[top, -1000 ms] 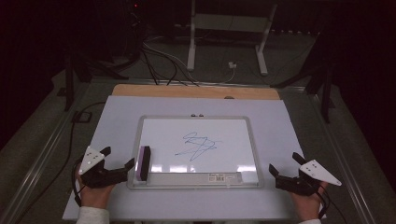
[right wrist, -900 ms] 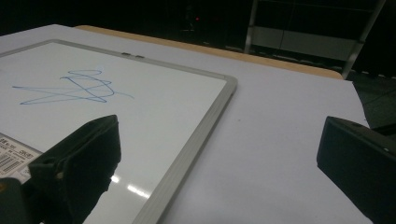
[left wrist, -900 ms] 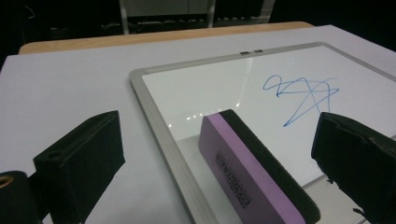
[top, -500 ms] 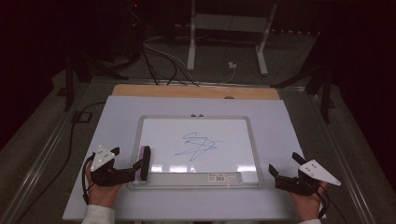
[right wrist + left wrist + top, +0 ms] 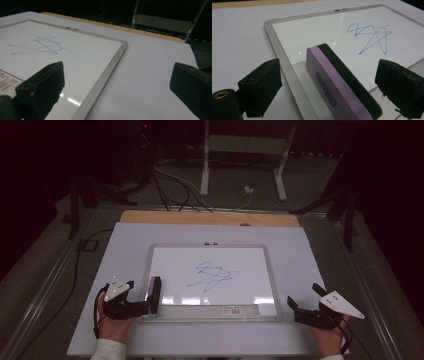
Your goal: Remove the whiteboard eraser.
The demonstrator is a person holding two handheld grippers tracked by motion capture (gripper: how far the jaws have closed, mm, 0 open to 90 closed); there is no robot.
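At the left edge of the whiteboard [image 5: 212,280], the left gripper [image 5: 329,82] has just been closing its jaws around the purple eraser [image 5: 342,87], which stands on edge between them, untouched, its long axis running away along the board. The blue scribble [image 5: 212,277] lies to its right; the right gripper [image 5: 300,307] rests far off, jaws apart and empty.

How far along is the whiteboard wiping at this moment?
Done: the left gripper has reached the purple eraser, which stands on edge at the whiteboard's left end. In hand: its jaws have just been closing around the eraser, with gaps showing on both sides, so no grip yet. Left: gripping and wiping; the blue scribble is intact. The right gripper rests open beside the board.
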